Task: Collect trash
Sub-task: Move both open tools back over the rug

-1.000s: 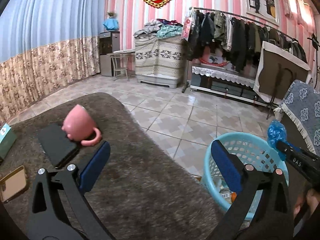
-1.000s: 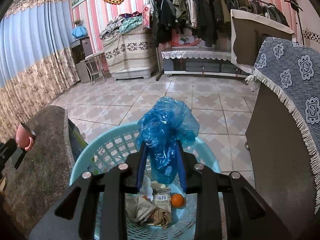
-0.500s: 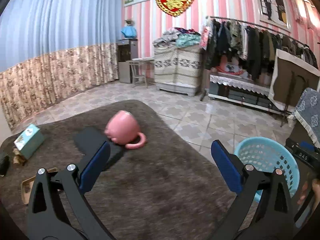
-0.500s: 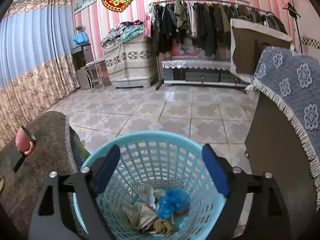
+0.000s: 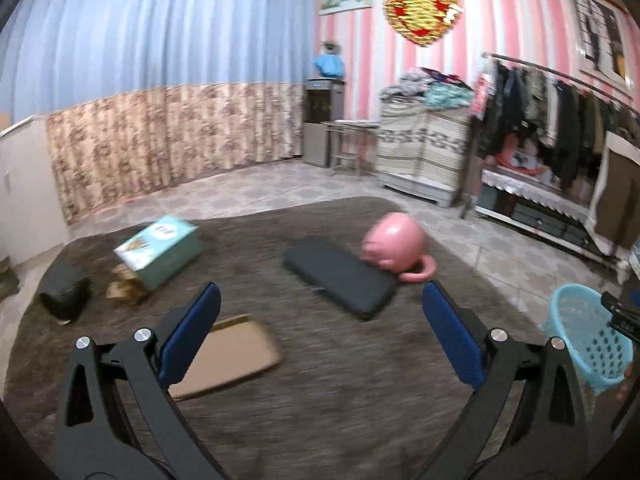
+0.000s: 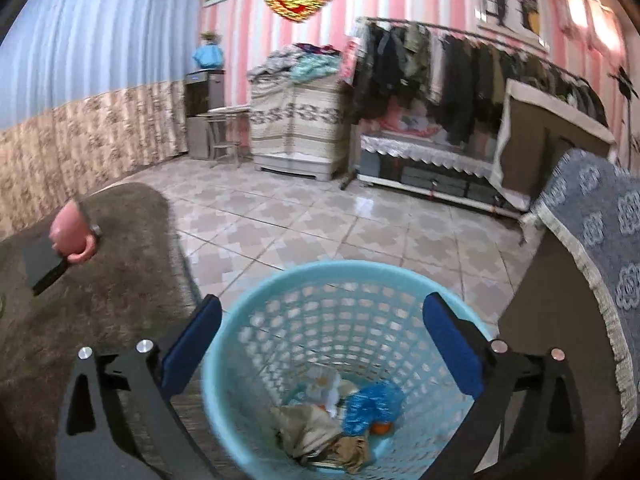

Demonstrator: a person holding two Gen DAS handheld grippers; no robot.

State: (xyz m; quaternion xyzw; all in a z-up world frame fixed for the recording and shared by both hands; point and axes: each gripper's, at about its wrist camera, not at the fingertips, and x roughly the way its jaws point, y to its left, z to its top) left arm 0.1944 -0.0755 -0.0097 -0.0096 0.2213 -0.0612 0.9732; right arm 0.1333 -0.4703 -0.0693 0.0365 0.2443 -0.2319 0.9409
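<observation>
A round basket of pale blue plastic lattice is seen from above on the tiled floor, just beside the edge of the desk. At its bottom lie a crumpled blue plastic bag, scrunched brown and grey paper, a white scrap and something small and orange. The right gripper is held over the basket, its blue-padded jaws opening to their widest with nothing between them. The left gripper is held over the desk, its jaws spread wide and empty. The desk is covered in a shaggy grey-brown pile. On it are seen a glossy pink mug lying on its side, touching a flat, matt black rectangular case; a teal cardboard box tilted over small brown scraps; a crumpled black lump near the far left edge; and a flat piece of brown cardboard nearest the left jaws. The room is walled in pink and white stripes with a red and gold heart ornament, blue pleated curtains over a floral band, and a rail of dark clothes.
</observation>
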